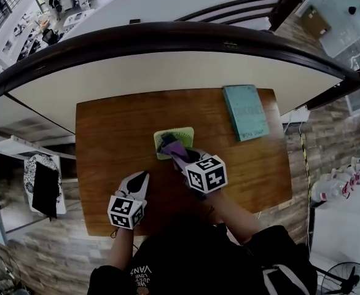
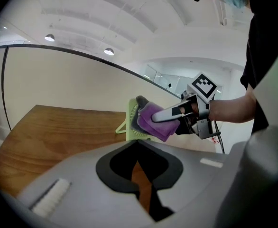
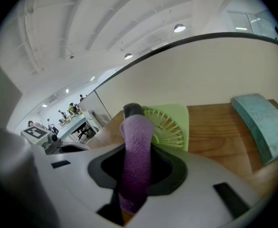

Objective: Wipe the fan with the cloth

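The fan (image 1: 183, 133), small and green, is set near the middle of the desk (image 1: 118, 134). A purple cloth (image 1: 175, 149) is gripped between the jaws of the right hand-held gripper (image 1: 186, 158) and is pressed against the fan's grille, part of which is covered by it. The left hand-held gripper (image 1: 140, 178) is held over the desk's near side, apart from the fan; its jaws are brought together with nothing between them. A teal book (image 1: 245, 112) is laid flat at the desk's far right.
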`<state>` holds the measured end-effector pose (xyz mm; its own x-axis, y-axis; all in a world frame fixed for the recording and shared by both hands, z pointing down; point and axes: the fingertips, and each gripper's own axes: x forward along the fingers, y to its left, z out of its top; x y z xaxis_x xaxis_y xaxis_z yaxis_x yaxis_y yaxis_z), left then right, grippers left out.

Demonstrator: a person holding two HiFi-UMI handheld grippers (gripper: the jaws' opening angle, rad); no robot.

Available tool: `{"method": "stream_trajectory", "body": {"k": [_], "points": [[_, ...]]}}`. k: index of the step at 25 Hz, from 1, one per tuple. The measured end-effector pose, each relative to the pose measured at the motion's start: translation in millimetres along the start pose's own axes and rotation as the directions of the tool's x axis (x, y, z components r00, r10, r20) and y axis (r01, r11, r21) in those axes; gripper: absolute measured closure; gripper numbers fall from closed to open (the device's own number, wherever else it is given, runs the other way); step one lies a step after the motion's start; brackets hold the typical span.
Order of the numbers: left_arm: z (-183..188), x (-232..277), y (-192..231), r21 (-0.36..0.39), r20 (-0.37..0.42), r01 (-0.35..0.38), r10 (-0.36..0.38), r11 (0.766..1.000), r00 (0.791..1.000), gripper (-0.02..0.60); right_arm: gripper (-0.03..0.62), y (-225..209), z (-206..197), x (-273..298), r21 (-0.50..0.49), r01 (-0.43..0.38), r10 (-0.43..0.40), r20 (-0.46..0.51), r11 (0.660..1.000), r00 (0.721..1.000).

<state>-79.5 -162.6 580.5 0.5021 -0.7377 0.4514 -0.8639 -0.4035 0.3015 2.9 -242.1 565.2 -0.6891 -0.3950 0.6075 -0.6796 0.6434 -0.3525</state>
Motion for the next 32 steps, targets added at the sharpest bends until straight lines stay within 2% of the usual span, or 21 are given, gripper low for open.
{"method": "stream_trajectory", "body": {"k": [13, 18, 22, 26, 32], "points": [[-3.4, 14.6, -15.7, 0.023, -0.011, 0.039, -0.039, 0.999, 0.999, 0.571, 0.496, -63.6, -11.8, -44.5, 0.073, 0.158, -0.16, 0.032, 0.985, 0.987], [2.8, 17.0, -20.5, 0.016, -0.003, 0.051, -0.051, 0.999, 0.999, 0.571, 0.496, -73.6, -16.1, -54.8, 0.099, 0.208, -0.213, 0.043, 0.973, 0.976], [2.5, 13.1, -20.7, 0.026, -0.01, 0.066, -0.065, 0.998, 0.998, 0.57, 0.496, -59.3, -15.2, -60.2, 0.104, 0.193, -0.201, 0.069, 0.976, 0.977], [-1.1, 4.4, -15.8, 0.026, -0.019, 0.068, -0.068, 0.997, 0.998, 0.571, 0.496, -22.0, -17.9, -53.4, 0.082, 0.134, -0.141, 0.085, 0.988, 0.986], [-1.8, -4.6, -12.5, 0.016, -0.004, 0.056, -0.056, 0.998, 0.998, 0.571, 0.496, 21.1, -29.6, -23.1, 0.038, 0.045, -0.046, 0.04, 0.998, 0.998]]}}
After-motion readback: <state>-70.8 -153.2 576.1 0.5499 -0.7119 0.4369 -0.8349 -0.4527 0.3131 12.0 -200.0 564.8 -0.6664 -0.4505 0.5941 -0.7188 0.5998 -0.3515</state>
